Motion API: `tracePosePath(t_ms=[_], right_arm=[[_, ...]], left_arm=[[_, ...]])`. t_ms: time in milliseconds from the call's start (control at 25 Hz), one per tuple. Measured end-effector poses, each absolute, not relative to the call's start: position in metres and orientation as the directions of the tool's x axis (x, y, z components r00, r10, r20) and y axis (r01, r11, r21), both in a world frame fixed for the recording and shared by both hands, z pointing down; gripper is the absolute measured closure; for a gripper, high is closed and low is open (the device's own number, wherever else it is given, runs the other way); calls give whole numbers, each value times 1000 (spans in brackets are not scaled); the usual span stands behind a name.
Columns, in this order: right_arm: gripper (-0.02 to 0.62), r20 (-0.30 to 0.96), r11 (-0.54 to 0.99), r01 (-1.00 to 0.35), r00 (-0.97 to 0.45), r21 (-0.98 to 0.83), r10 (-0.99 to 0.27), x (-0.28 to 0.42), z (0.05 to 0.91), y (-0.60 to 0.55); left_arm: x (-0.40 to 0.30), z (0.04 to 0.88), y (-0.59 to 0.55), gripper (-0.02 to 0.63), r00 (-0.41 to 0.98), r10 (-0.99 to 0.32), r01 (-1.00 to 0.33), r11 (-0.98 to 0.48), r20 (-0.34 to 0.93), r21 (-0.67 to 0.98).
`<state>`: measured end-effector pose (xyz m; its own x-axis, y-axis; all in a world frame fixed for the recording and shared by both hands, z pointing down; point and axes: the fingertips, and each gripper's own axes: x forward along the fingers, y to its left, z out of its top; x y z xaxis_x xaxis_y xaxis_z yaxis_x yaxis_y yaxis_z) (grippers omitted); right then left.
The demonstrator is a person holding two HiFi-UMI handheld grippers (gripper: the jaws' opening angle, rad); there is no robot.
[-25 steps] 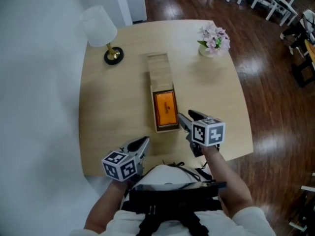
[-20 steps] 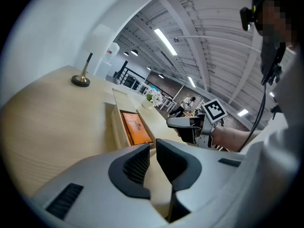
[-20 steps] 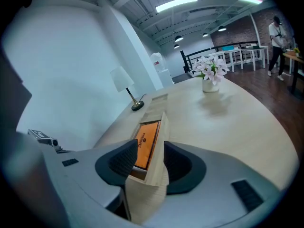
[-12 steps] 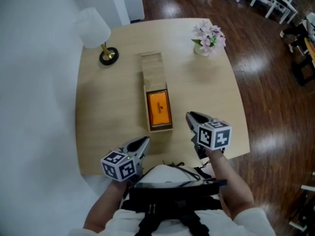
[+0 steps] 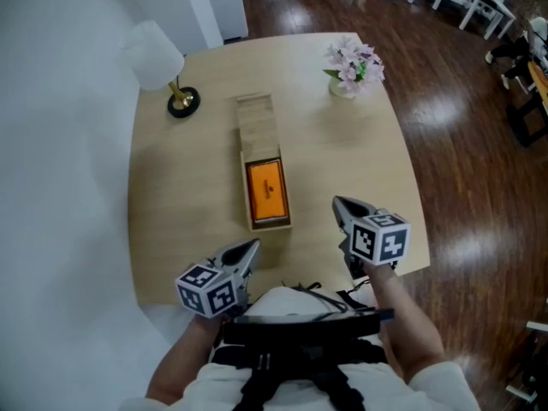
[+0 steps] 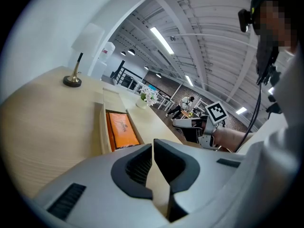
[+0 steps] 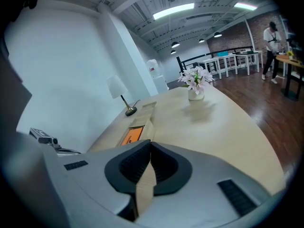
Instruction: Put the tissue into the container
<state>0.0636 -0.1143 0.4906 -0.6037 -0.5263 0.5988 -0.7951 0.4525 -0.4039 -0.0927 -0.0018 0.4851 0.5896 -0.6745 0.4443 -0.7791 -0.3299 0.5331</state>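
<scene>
- Orange flat tissue pack (image 5: 266, 190) lies inside the long light-wood box container (image 5: 257, 125), in the open end nearer the person; the far end of the box is covered by wood.
- Container sits mid-table on the round-cornered pale wooden table (image 5: 180, 212), long axis pointing away from the person.
- Left gripper (image 5: 251, 248) hangs over the near table edge, just short of the container's near end, apart from it. Its 2 jaws are closing, tips all but touching, nothing between them.
- Right gripper (image 5: 340, 204) sits over the table to the right of the container, near but not touching. Its 2 jaws are pressed together, empty.
- White-shaded lamp with a dark round base (image 5: 152, 51) at the far left corner.
- Pink-and-white flowers in a small pale vase (image 5: 351, 62) at the far right corner.
- Dark wood floor (image 5: 479, 161) to the right of the table.
</scene>
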Motion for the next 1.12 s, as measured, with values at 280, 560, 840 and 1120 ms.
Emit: tracePosePath(t_ms=[280, 560, 840, 1120], right_arm=[[595, 582, 447, -792, -609, -416, -539, 90, 481, -109], [595, 585, 426, -810, -586, -404, -560, 119, 483, -107], [595, 594, 418, -821, -571, -389, -567, 135, 484, -105], [595, 599, 416, -827, -561, -378, -572, 145, 486, -106]], left_arm=[[-72, 478, -2, 606, 614, -660, -767, -367, 434, 527], [-55, 476, -3, 606, 629, -645, -760, -392, 434, 518], [-49, 474, -8, 606, 618, -650, -771, -392, 442, 503], [-41, 472, -9, 606, 617, -650, -774, -398, 444, 493]])
